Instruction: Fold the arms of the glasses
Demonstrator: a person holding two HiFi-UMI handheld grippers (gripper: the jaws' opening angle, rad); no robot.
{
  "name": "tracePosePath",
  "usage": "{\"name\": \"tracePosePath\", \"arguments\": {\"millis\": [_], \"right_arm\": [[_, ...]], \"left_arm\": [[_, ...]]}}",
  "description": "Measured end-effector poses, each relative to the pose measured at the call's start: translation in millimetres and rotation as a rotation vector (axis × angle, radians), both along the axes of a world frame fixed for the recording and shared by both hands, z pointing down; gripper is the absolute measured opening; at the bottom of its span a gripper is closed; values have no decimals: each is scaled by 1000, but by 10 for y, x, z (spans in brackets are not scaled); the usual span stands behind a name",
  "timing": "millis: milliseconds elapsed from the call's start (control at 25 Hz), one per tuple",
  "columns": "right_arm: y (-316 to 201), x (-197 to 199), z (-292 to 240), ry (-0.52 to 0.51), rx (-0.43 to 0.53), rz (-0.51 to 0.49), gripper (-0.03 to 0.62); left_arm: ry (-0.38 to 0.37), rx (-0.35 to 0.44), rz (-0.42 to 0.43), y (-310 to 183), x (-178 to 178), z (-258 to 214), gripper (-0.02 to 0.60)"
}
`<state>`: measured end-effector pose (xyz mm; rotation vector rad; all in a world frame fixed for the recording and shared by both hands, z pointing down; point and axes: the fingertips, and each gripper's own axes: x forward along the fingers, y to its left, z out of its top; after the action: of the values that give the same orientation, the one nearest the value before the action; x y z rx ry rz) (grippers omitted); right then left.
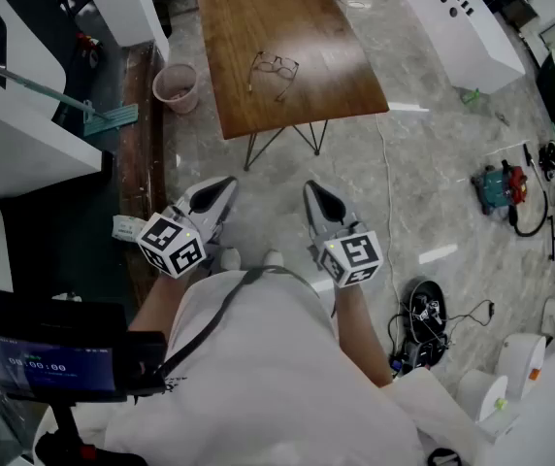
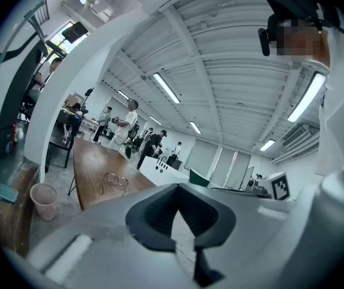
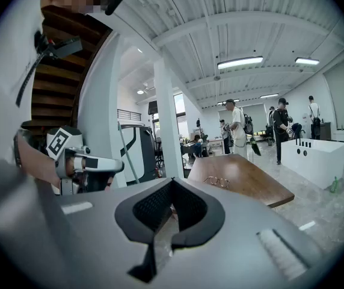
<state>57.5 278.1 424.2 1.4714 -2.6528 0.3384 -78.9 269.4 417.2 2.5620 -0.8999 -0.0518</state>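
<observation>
Currently, the glasses (image 1: 275, 69) lie on the table (image 1: 258, 8), close to its near end. Both arms are unfolded and run toward 6 o'clock in the head view. A pink bin (image 1: 176, 87) stands on the floor (image 1: 423, 134) at 9 o'clock of the table's near end, near its edge. A white cabinet (image 1: 462, 22) stands at 3 o'clock of the table.

You hold both grippers well apart from the glasses, at 6 o'clock of them, over the floor and close to your body. They are side by side, with a gap between them.

Your left gripper (image 1: 221, 188) has its jaws closed together with nothing between them. In its own view the tips meet, and the glasses show at 9 o'clock of the tips.

Your right gripper (image 1: 316, 194) likewise has its jaws together and empty. In its view the glasses sit on the table at 3 o'clock of the tips, and the left gripper shows at 9 o'clock.
</observation>
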Motion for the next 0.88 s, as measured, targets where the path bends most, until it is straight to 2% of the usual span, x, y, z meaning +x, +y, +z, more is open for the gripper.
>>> {"name": "tracePosePath", "arguments": {"millis": [600, 880], "right_arm": [[-5, -270, 20, -7, -11, 27, 8], [-23, -475, 75, -23, -33, 53, 9]], "left_arm": [[15, 3, 41, -23, -267, 30, 6], [44, -22, 103, -67, -488, 73, 6]]}}
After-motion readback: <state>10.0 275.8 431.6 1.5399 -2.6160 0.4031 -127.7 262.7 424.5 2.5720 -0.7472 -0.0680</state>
